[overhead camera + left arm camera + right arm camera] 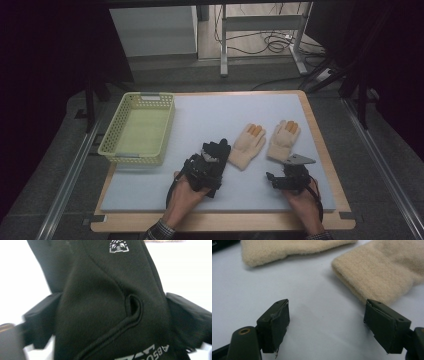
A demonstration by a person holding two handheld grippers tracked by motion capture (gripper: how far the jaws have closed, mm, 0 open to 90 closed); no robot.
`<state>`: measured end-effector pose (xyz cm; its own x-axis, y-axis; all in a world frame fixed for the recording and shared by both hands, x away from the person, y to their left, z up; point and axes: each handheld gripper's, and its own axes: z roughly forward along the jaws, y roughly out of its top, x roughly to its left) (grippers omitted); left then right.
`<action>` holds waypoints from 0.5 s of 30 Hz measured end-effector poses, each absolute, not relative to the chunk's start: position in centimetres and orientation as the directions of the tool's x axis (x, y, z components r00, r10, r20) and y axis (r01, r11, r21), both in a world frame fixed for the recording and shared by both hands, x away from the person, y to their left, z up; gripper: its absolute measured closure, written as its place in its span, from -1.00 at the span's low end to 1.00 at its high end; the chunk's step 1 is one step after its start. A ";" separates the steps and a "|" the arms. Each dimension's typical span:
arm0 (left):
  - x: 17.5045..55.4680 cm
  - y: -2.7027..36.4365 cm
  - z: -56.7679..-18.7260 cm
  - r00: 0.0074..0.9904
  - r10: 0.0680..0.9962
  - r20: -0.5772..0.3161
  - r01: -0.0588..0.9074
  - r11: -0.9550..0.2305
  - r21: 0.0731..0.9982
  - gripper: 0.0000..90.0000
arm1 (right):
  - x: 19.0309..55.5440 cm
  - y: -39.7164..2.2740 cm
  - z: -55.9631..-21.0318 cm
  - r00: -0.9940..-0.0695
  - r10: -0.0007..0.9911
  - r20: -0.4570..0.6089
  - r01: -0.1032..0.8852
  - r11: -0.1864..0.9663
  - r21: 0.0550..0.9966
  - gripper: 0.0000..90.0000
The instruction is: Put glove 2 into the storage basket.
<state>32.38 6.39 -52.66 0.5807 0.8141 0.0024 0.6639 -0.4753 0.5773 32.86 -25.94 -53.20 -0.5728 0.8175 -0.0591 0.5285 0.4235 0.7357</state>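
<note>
A: Where is the left gripper (pixel 216 150)?
B: Over the black glove (pixel 105 305). The glove lies between its two jaws, one on each flank, and both press the fabric, so it grips the glove.
A: And the right gripper (pixel 325 320)?
B: Its jaws stand wide apart with bare white mat (pixel 312 290) between them. The cuff of one beige glove (pixel 382 272) lies just ahead of its right jaw, close to touching. The other beige glove (pixel 287 250) lies farther ahead, to the left.
A: Anything else near the left gripper?
B: A yellow basket (pixel 137 127) sits to its left, well apart, in the high view.
</note>
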 end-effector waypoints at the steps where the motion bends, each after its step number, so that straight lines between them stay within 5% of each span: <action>1: 32.6 6.9 -52.5 0.580 0.814 0.003 0.665 -0.476 0.576 -0.46 | 32.9 -25.9 -53.2 -0.573 0.817 -0.060 0.528 0.424 0.736 -0.55; 5: 33.1 8.2 -52.2 0.601 0.800 0.002 0.656 -0.494 0.571 0.15 | 32.9 -25.9 -53.2 -0.573 0.817 -0.060 0.528 0.424 0.736 -0.55; 15: 33.6 9.7 -50.8 0.615 0.788 -0.012 0.650 -0.498 0.574 0.39 | 32.9 -26.0 -53.2 -0.574 0.817 -0.060 0.528 0.424 0.736 -0.55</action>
<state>33.60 9.74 -50.82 0.6151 0.7883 -0.0123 0.6496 -0.4980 0.5745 32.86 -25.95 -53.20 -0.5737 0.8169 -0.0596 0.5277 0.4243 0.7359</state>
